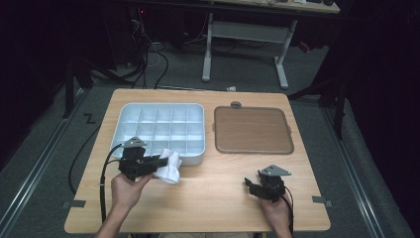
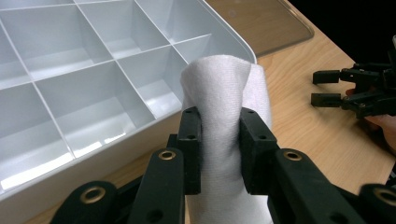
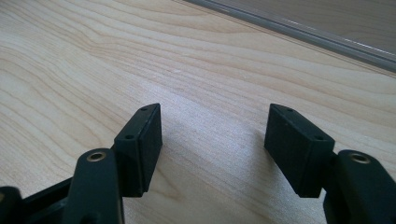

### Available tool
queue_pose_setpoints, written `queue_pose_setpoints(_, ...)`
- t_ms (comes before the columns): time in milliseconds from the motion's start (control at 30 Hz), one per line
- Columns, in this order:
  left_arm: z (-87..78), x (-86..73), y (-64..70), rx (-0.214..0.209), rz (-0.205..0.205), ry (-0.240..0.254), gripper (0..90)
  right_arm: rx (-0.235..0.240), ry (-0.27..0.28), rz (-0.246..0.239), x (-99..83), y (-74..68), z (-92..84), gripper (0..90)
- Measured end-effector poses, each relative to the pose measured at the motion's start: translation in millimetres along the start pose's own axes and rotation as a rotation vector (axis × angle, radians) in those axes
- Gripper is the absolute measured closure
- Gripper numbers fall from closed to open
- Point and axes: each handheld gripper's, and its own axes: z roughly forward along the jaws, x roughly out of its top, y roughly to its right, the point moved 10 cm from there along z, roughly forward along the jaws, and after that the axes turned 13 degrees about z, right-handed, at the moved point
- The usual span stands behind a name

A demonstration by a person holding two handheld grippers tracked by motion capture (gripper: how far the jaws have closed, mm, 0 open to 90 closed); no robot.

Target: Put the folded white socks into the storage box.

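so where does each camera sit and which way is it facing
high view: above the person's side, looking forward and down on the table; both forearms, left gripper, right gripper.
left gripper view: rides that gripper, looking past the white cloth to the compartment tray.
right gripper view: looks down on bare tabletop, open.
Shared: the brown tray.

A light wooden table with rounded corners carries a flat brown rectangular lid of clear plastic, lying toward its far right corner, with a small grey tab at its far edge. Past the table's far edge stands a white metal-legged desk frame on a grey carpeted floor. Black cables tangle on that floor beyond the far left corner. Small grey tape patches sit at the table's near corners.
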Motion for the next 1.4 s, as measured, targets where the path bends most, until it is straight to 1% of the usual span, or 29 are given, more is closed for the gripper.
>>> queue_pose_setpoints(200, -1.6, 8.5, -1.9, 0.002, -0.005, 0.011, 73.4, 0.000, 0.000, 0.000, 0.0, 0.0, 0.0, 37.1)
queue_pose_setpoints(300, -1.3, 11.8, -2.6, 0.006, 0.004, 0.013, 73.3, 0.000, 0.000, -0.001, 0.0, 0.0, 0.0, 37.0)
queue_pose_setpoints(400, -0.9, 14.5, -4.1, 0.004, -0.010, 0.019, 73.3, 0.000, 0.000, 0.000, 0.0, 0.0, 0.0, 37.0)
queue_pose_setpoints(467, -0.3, 14.8, -6.7, 0.010, -0.010, 0.018, 73.4, 0.000, 0.000, 0.000, 0.0, 0.0, 0.0, 37.0)
queue_pose_setpoints(567, 0.0, 17.5, -8.0, 0.006, -0.026, 0.023, 73.3, 0.000, 0.000, -0.001, 0.1, 0.1, 0.0, 37.0)
queue_pose_setpoints(900, 2.2, 27.2, -10.4, 0.017, -0.009, 0.029, 73.4, 0.000, 0.000, 0.000, 0.0, 0.0, 0.0, 37.0)
queue_pose_setpoints(967, 2.7, 30.2, -11.6, 0.015, -0.020, 0.036, 73.3, 0.000, 0.000, 0.000, 0.0, 0.0, 0.0, 37.0)
queue_pose_setpoints(1133, 3.5, 33.0, -16.6, 0.021, -0.031, 0.037, 73.4, 0.000, 0.000, -0.001, 0.0, 0.1, 0.0, 37.0)
queue_pose_setpoints(1233, 4.5, 35.6, -18.7, 0.030, -0.025, 0.033, 73.4, -0.002, -0.001, 0.001, -0.1, -0.1, 0.0, 37.1)
queue_pose_setpoints(1400, 6.6, 44.1, -18.1, 0.031, -0.015, 0.038, 73.4, -0.002, 0.000, 0.001, -0.1, -0.1, 0.0, 37.1)
